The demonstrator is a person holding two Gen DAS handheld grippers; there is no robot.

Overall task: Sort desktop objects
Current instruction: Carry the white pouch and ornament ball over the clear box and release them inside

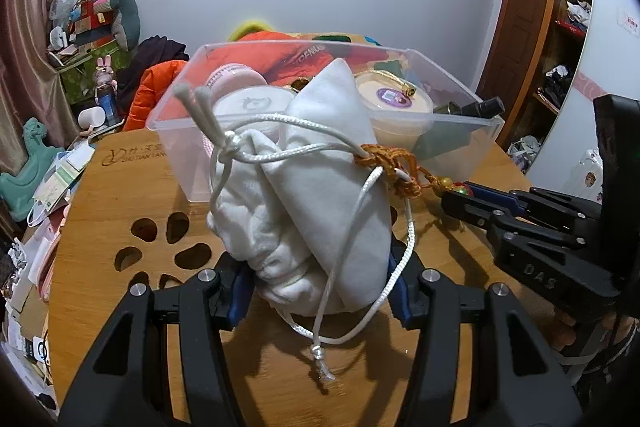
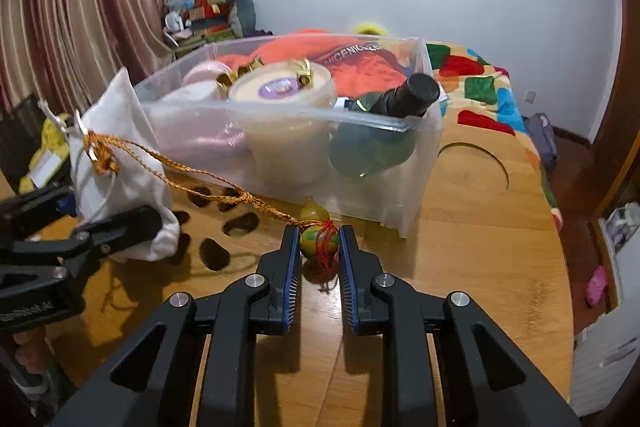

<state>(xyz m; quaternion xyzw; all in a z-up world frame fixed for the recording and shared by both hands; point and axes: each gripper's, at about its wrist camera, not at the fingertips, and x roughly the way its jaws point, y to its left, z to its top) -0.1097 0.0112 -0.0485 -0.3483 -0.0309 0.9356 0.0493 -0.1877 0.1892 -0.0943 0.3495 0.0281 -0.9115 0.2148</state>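
Observation:
My left gripper (image 1: 320, 287) is shut on a white drawstring pouch (image 1: 316, 195) and holds it above the wooden table (image 1: 120, 195), just in front of a clear plastic bin (image 1: 452, 131). An orange braided cord (image 2: 208, 191) runs from the pouch (image 2: 120, 155) to a green-yellow bead charm (image 2: 319, 241). My right gripper (image 2: 319, 251) is shut on that bead charm, to the right of the pouch. In the left wrist view the right gripper (image 1: 456, 197) comes in from the right. The left gripper (image 2: 120, 223) shows at the left of the right wrist view.
The bin (image 2: 400, 203) holds a cream tub (image 2: 284, 99), a pink jar (image 1: 234, 77), a dark green bottle (image 2: 400, 99) and a round white lid (image 1: 252, 103). The table has paw-shaped cut-outs (image 1: 168, 243). Papers and clutter (image 1: 52, 187) lie at the left edge. A colourful bedspread (image 2: 488, 87) is behind.

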